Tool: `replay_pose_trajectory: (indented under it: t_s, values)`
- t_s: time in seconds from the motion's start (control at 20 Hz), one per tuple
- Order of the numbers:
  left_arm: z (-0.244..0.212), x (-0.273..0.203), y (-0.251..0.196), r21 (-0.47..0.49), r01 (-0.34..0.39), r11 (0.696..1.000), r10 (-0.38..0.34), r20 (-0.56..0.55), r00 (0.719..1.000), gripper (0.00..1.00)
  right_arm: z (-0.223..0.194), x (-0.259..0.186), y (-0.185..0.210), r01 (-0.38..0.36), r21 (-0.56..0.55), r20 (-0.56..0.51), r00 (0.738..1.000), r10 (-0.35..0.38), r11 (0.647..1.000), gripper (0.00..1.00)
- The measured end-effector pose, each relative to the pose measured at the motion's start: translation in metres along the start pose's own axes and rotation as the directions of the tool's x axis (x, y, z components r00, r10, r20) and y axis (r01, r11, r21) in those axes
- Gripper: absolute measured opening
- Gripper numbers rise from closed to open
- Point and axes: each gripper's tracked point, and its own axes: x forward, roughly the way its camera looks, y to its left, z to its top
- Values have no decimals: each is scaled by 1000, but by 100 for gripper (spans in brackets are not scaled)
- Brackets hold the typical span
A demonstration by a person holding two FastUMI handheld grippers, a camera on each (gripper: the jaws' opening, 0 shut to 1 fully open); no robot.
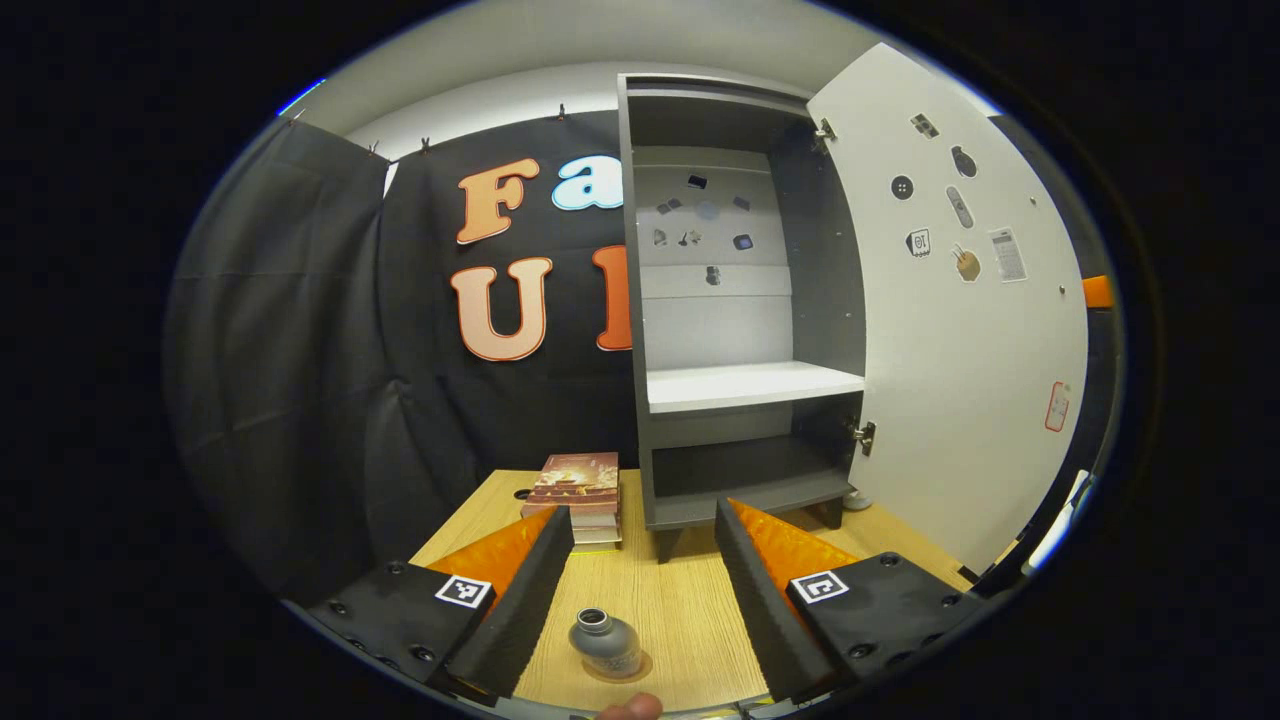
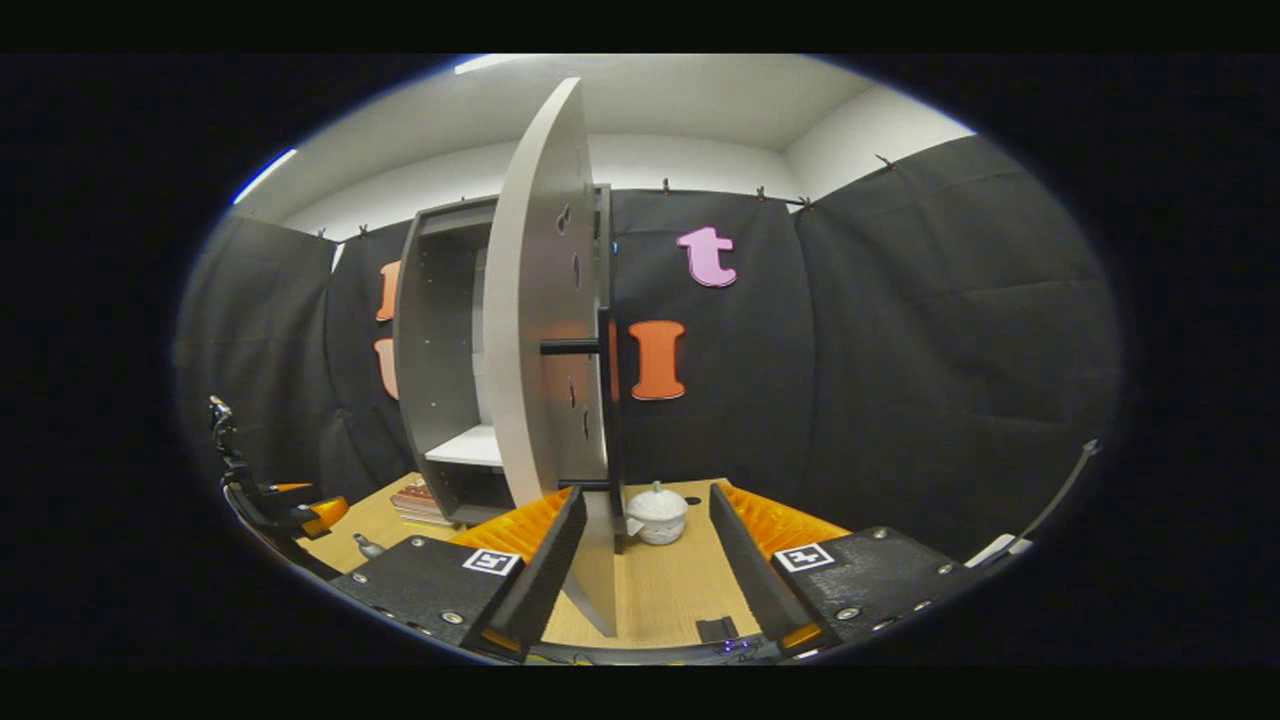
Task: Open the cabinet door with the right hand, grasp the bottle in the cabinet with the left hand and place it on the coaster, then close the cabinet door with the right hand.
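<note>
1. While the cabinet stands with its door swung wide, the bottle sits upright on the coaster, before the cabinet.
2. Left gripper: jaws released, straddling the bottle untouching.
3. Right gripper: jaws spread astride the door's edge.

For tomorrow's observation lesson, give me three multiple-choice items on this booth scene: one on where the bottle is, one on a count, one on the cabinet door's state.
1. Where is the bottle?
A. On the cabinet's white shelf
B. On the coaster on the table
C. On the stack of books

2. How many fingers of the left gripper touch the bottle?
A. None
B. One
C. Two

3. The cabinet door is
A. shut
B. wide open
C. taken off

Key: 1 B, the bottle stands on the coaster on the table. 2 A, the left gripper is spread, clear of it. 3 B, the cabinet door swings out from the cabinet.
</note>
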Motion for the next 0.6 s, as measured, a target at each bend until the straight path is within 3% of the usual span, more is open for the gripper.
replay_pose_trajectory:
  t_s: [0.3, 0.6]
  values:
    - [-2, 4, 15, 2, -17, 1000, 17, -11, 1000, 94, -2, -1, 19, -24, 27, 1, 1000, 24, 999, 76]
    - [-3, -6, 34, 4, -36, 999, 36, -19, 999, 93, -6, 3, 75, -140, 39, 9, 990, 140, 989, 76]
